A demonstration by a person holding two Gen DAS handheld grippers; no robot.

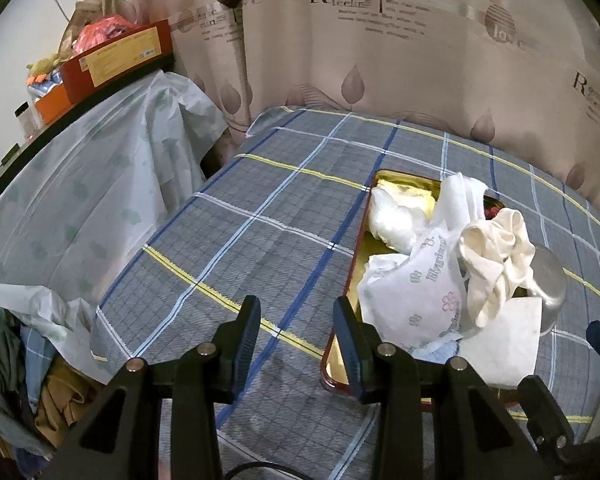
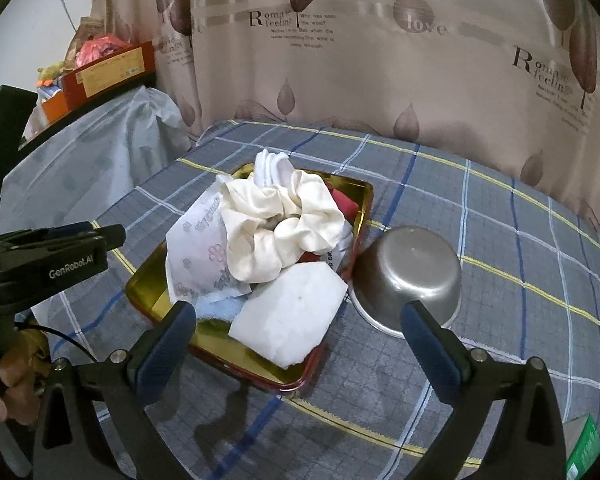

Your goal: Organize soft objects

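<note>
A gold-lined red tin tray (image 2: 148, 292) (image 1: 336, 364) lies on the plaid bed cover. It holds a cream cloth (image 2: 276, 224) (image 1: 496, 256), a printed white wrapper (image 2: 196, 256) (image 1: 412, 292), a folded white pad (image 2: 292, 316) (image 1: 504, 344), a white cloth (image 2: 270, 164) (image 1: 460, 192), a light blue piece (image 2: 220, 308) and a crumpled white bag (image 1: 392, 220). My left gripper (image 1: 296, 324) is open and empty, just left of the tray's near corner. My right gripper (image 2: 300, 332) is open and empty, with its fingers on either side of the folded pad's near end.
An upturned steel bowl (image 2: 408, 276) (image 1: 548, 280) leans against the tray's right side. A covered table with boxes (image 1: 112, 56) stands at left. A patterned curtain (image 2: 380, 60) hangs behind the bed. A green box (image 2: 584, 448) sits at bottom right. Clothes (image 1: 60, 396) are piled at lower left.
</note>
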